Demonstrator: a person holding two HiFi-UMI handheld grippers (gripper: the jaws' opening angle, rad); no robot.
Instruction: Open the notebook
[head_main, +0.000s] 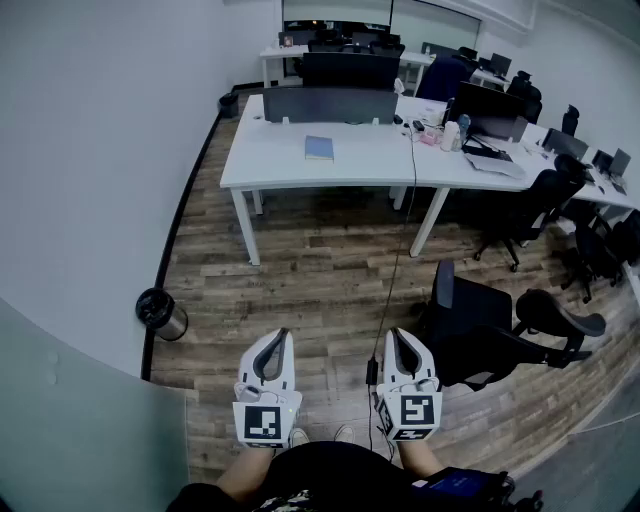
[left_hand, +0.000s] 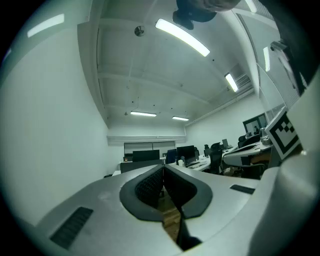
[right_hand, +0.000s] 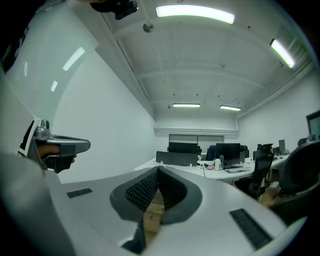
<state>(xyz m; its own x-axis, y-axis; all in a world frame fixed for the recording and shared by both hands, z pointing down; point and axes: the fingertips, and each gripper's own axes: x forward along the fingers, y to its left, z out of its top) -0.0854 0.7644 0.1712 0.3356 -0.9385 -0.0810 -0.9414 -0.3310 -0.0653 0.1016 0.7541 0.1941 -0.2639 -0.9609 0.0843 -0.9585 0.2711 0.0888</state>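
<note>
Notebook (head_main: 319, 148) is closed and lying flat on the white worktop (head_main: 272, 165). It has a blue-grey cover and sits roughly midway between the front edge and the grey partition screen (head_main: 330, 104) along the back edge, with bare surface all around it and nothing touching it. The right end of the worktop is cluttered with a bottle (head_main: 463, 131), small items and papers, all well apart from the notebook. A black cable (head_main: 409, 215) drops over the front edge to the right of the notebook and runs down across the wood floor (head_main: 320, 265) toward the person. A black office chair (head_main: 480, 325) stands on the floor just to the right of the right hand-held gripper (head_main: 392, 335), a second chair (head_main: 530, 205) is pushed up at the worktop's right part, and a round bin (head_main: 163, 313) sits against the left wall. The left hand-held gripper (head_main: 286, 335) and the right one are both held level, side by side over the floor, well short of the worktop. Each has its jaws together with nothing between them.
</note>
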